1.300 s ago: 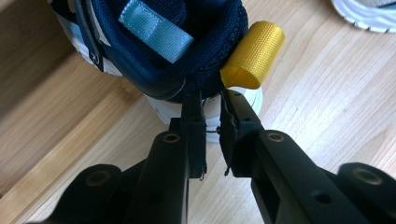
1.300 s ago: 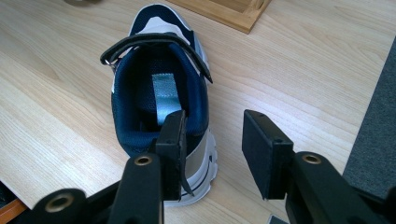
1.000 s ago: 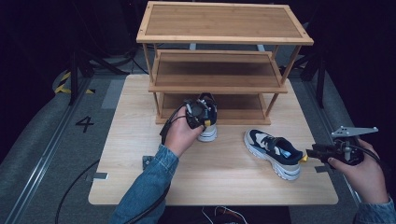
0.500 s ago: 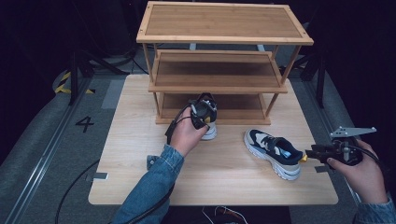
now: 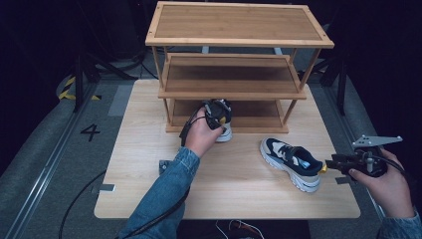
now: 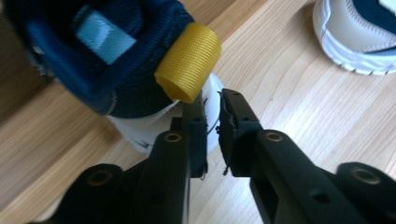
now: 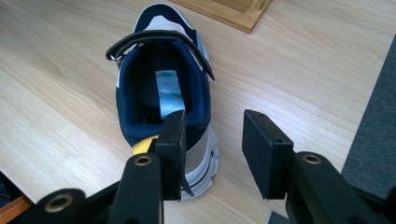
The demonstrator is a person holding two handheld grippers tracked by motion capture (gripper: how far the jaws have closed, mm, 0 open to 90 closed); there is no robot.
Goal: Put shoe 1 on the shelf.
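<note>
Probably the navy-and-white padded sneaker (image 6: 116,79) is light and soft — left tongs (image 6: 212,109) stand narrow at its stiff heel, gripping nothing; right tongs (image 7: 212,140) stand half-wide, empty.

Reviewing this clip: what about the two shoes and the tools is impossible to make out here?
- Shoe at the rack, high view: mostly covered by the left hand and left tool.
- Left tool's hold, left gripper view: whether the pads pinch the heel is unclear.
- Second shoe, right gripper view: the right tool hides its heel.
</note>
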